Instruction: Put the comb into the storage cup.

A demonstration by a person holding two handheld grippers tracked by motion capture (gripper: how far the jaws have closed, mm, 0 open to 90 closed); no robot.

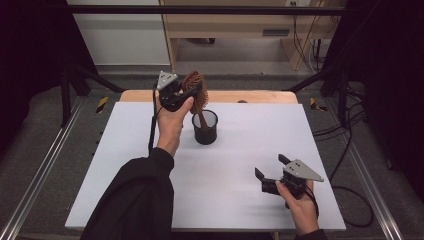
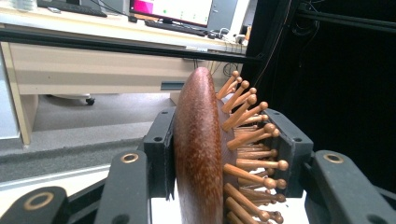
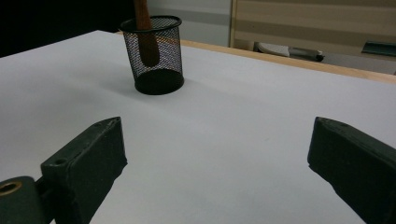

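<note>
A brown wooden hairbrush (image 1: 196, 92) stands with its handle down in a black mesh cup (image 1: 205, 128) at the back middle of the white table. My left gripper (image 1: 186, 95) is shut on the hairbrush head (image 2: 201, 149), one jaw on the smooth back and one on the bristle side. The handle (image 3: 145, 32) leans inside the mesh cup (image 3: 156, 56). My right gripper (image 1: 272, 167) rests open near the front right of the table, jaws wide apart and holding nothing, well away from the cup.
The white board (image 1: 125, 165) covers a wooden tabletop whose far edge (image 1: 260, 96) shows behind the cup. Metal rails (image 1: 35, 180) run along both sides. A desk with cables (image 1: 300, 35) stands beyond the table.
</note>
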